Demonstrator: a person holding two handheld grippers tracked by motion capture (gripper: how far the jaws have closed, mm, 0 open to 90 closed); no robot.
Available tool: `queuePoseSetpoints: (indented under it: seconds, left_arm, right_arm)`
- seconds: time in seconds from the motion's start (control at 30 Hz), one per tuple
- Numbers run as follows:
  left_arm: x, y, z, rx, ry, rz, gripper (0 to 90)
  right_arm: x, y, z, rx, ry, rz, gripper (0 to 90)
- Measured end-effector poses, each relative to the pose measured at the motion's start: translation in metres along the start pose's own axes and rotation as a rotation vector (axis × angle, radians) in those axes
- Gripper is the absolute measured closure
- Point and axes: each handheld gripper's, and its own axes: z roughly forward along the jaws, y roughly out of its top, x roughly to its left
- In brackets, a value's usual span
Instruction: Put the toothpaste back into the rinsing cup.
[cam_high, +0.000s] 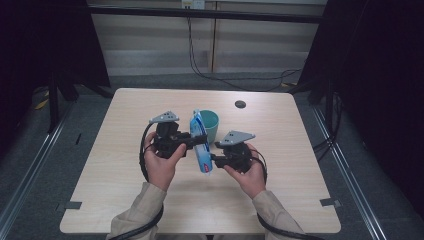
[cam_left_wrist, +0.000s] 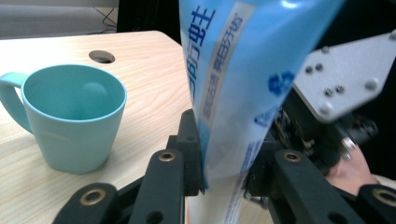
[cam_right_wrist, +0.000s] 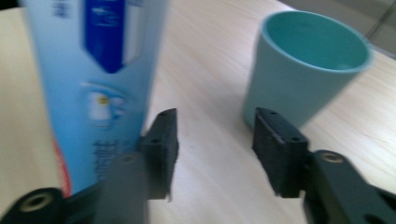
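Toothpaste is the thing being handled here. The tube is blue and white, and it is held up in the air above the middle of the table, just in front of a green cup.

The left gripper has its two jaws pressed on the tube, one on each flat side. In the left gripper view the tube stands up between the black jaws and they pinch it low down.

The right gripper is near the bottom end of the tube. In the right gripper view its jaws are spread wide apart with nothing between them. The tube is just off to the side of one jaw, and the cup stands on the table behind.

I think the tube is light and soft. It will bend and squash if pinched hard, and paste could push toward the cap. Its skin looks smooth and shiny, so it may slip. A good place to hold it is across the flat sides, near the middle or near the stiff end by the cap, with a gentle squeeze.

The cup looks like hard plastic, and it is empty. It would tip if bumped.
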Motion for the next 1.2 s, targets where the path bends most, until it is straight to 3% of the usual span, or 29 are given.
queuePoseSetpoints:
  seconds: [0.2,0.27,0.3,0.57,0.83,0.93,0.97,1.03,1.2]
  left_arm:
    - [0.003,-0.002,-0.001,-0.025,-0.010,-0.012,73.3]
    - [0.004,-0.001,-0.002,-0.035,-0.004,-0.012,73.4]
    - [0.005,-0.001,-0.003,-0.039,-0.006,-0.011,73.3]
    - [0.011,0.006,-0.005,-0.047,0.033,0.011,73.2]
    - [0.019,0.016,-0.007,-0.069,0.064,0.021,73.1]
    - [0.021,0.020,-0.007,-0.083,0.072,0.023,73.1]
    - [0.021,0.022,-0.006,-0.088,0.079,0.025,73.1]
    - [0.023,0.026,-0.005,-0.091,0.089,0.028,73.0]
    - [0.025,0.033,-0.001,-0.091,0.108,0.043,73.0]
  right_arm:
    - [0.014,0.003,0.004,0.000,0.030,-0.038,51.7]
    - [0.010,-0.001,0.004,0.018,0.018,-0.043,37.8]
    - [0.006,-0.004,0.003,0.029,0.026,-0.022,33.1]
    - [-0.006,-0.030,-0.004,0.108,0.037,-0.008,20.9]
    - [-0.020,-0.071,-0.017,0.201,0.053,0.065,15.5]
    - [-0.020,-0.084,-0.022,0.235,0.043,0.050,14.0]
    - [-0.020,-0.087,-0.023,0.237,0.040,0.042,13.7]
    - [-0.023,-0.094,-0.027,0.245,0.039,0.080,13.7]
    - [-0.026,-0.104,-0.033,0.251,0.019,0.077,13.2]
